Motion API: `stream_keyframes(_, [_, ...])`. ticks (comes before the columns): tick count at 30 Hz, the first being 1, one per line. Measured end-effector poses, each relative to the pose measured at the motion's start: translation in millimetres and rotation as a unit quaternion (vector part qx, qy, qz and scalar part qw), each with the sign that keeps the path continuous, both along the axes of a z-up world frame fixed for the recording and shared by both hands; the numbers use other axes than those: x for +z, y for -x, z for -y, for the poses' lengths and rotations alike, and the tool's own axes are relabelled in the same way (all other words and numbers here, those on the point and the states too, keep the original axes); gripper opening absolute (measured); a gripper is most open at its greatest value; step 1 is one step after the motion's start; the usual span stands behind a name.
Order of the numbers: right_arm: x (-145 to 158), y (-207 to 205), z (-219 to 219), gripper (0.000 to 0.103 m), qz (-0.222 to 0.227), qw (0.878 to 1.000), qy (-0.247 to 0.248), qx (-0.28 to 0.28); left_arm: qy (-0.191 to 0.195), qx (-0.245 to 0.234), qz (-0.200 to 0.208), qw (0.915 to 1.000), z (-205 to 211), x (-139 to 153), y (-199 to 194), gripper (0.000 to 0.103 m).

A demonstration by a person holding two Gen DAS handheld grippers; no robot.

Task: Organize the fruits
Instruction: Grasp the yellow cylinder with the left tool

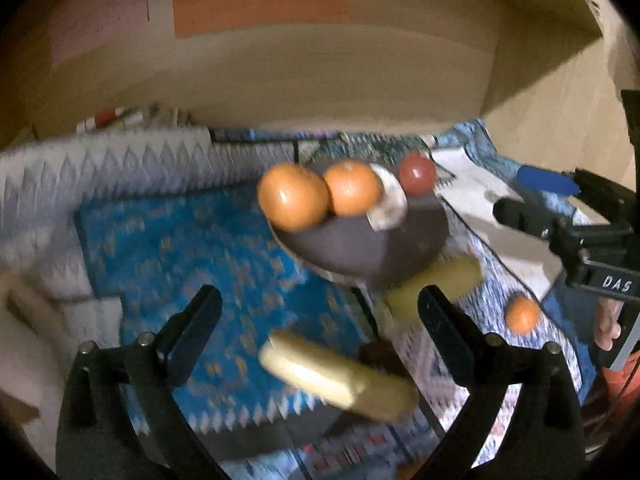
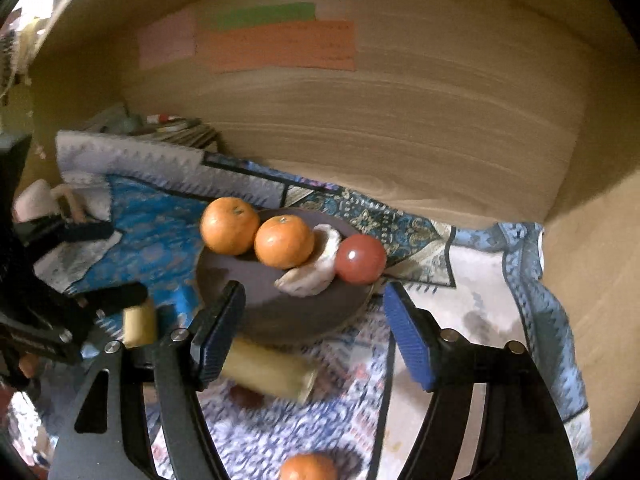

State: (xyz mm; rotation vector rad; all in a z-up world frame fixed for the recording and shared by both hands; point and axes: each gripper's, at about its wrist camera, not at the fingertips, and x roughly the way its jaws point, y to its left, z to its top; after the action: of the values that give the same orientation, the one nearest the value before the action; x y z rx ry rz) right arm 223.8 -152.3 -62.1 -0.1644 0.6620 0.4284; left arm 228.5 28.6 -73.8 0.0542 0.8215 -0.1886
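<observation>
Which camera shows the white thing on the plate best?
The right wrist view: the white thing sits sharp, showing its whole curve between an orange and the red fruit on the plate. The left wrist view shows it blurred and smaller.

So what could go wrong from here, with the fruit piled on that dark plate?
The leftmost orange overhangs the plate's rim, so a nudge might roll it onto the cloth. The red fruit also sits at the rim. Both tongs, left and right, are open close to the plate and could bump it while reaching for the yellow pieces.
</observation>
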Motion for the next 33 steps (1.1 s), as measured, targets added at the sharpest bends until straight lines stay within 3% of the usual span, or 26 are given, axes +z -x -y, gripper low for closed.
stream_keyframes(10, [-31.9,53.5,11.6,0.071,-0.025,0.999,-0.018,-0.01,0.003,0.001,-0.051,0.9987,19.8,-43.9,32.9,0.1])
stream_keyframes(17, [-45.0,71.1,21.5,0.071,-0.038,0.999,-0.032,-0.015,-0.021,0.001,-0.083,0.9963,29.9,-63.0,22.2,0.099])
stream_keyframes(21, [-46.0,77.2,26.0,0.071,-0.032,0.999,-0.037,-0.021,-0.016,0.012,-0.084,0.9963,22.0,-63.5,19.7,0.078])
stream_keyframes(27, [-43.6,78.8,28.8,0.071,-0.026,0.999,-0.037,-0.024,0.011,0.007,-0.072,0.9973,-2.9,-52.2,43.2,0.055])
stream_keyframes(30, [-42.3,75.8,26.8,0.071,-0.025,0.999,-0.037,-0.022,0.022,0.014,-0.06,0.9978,-19.1,-44.0,59.4,0.046])
stream_keyframes(33, [-42.1,73.6,23.7,0.071,-0.025,0.999,-0.036,-0.018,0.019,0.031,-0.04,0.9985,-37.0,-33.0,75.8,0.045])
